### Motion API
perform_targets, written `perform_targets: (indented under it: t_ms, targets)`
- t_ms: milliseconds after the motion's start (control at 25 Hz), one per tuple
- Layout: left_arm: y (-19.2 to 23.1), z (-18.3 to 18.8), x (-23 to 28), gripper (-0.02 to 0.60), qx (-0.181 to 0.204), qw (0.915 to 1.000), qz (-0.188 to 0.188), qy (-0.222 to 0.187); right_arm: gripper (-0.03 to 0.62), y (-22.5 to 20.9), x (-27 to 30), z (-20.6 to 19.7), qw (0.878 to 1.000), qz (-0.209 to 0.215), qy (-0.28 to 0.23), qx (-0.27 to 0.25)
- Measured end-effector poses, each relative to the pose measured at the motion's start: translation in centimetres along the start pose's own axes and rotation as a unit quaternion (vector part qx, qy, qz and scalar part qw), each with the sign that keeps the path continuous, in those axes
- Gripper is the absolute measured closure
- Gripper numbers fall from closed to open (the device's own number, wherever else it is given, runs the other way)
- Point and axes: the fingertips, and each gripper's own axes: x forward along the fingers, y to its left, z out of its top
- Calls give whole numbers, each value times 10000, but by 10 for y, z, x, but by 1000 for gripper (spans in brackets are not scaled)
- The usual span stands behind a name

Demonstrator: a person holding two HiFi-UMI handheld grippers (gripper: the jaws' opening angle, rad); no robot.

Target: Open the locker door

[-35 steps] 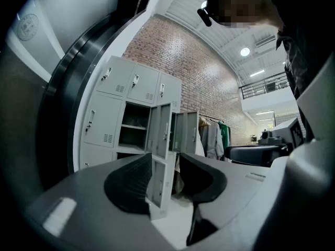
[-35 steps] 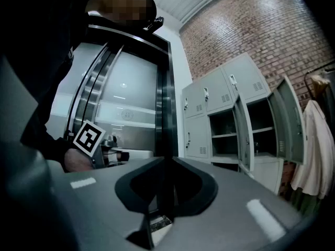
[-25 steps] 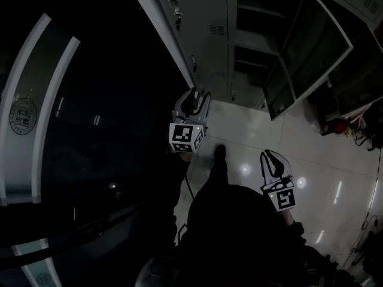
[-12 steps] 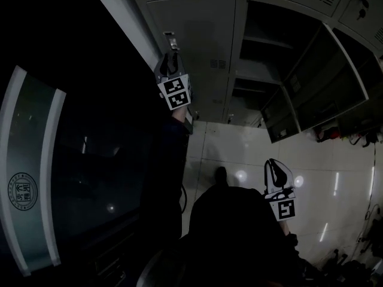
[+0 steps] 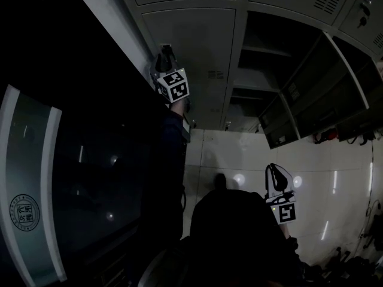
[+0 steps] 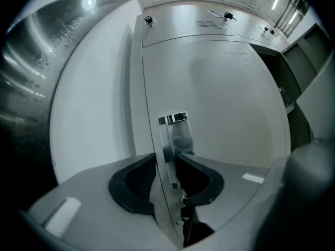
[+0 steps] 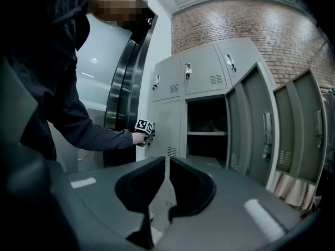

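The grey locker door point(image 5: 197, 52) point(image 6: 220, 98) stands shut, with a chrome handle point(image 6: 175, 137) at its left edge. My left gripper point(image 5: 164, 54) point(image 6: 166, 160) is raised to that handle. Its jaws are closing, the handle sits between them and both pads touch it. The right gripper view shows the same left gripper point(image 7: 144, 127) at the door point(image 7: 168, 124) from the side. My right gripper point(image 5: 273, 171) point(image 7: 167, 163) hangs low over the floor, shut, with nothing in it.
To the right of the shut door an open locker point(image 5: 263, 58) shows shelves, and its door point(image 5: 326, 82) swings out to the right. More shut lockers point(image 7: 201, 69) run above. A dark glass panel point(image 5: 36, 190) fills the left. Glossy floor tiles point(image 5: 239, 154) lie below.
My left gripper has risen from near the floor up to the locker handle, and its jaws have come together round it. The right gripper has stayed low.
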Motion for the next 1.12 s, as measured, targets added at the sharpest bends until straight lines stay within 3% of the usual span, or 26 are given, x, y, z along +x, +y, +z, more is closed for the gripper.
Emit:
perform_targets:
  t_ms: [280, 520, 600, 680, 800, 880, 1000, 1120]
  targets:
    - [4, 4, -26, 469, -228, 9995, 217, -90, 566, 2, -5, 1, 9999, 93, -15, 59]
    - [-9, 6, -131, 457, -525, 9974, 190, -462, 566, 9, -26, -3, 9994, 334, -37, 111]
    - [-33, 7, -186, 451, -517, 9966, -55, -634, 566, 11, -36, -5, 9989, 449, -22, 117]
    - [-65, 10, -233, 499, -361, 9954, -427, -776, 566, 12, -47, -7, 9983, 568, -16, 134]
    - [-116, 17, -282, 479, -161, 9911, -1050, -796, 566, 13, -72, -10, 9971, 742, -62, 156]
    - [-141, 19, -317, 488, -161, 9890, -1244, -785, 566, 14, -95, -13, 9962, 853, -45, 148]
    - [-169, 8, -374, 503, -404, 9869, -1412, -673, 566, 8, -133, -21, 9952, 964, -17, 175]
    - [-210, -23, -449, 503, -805, 9783, -1888, -287, 566, -1, -178, -39, 9941, 1043, 48, 293]
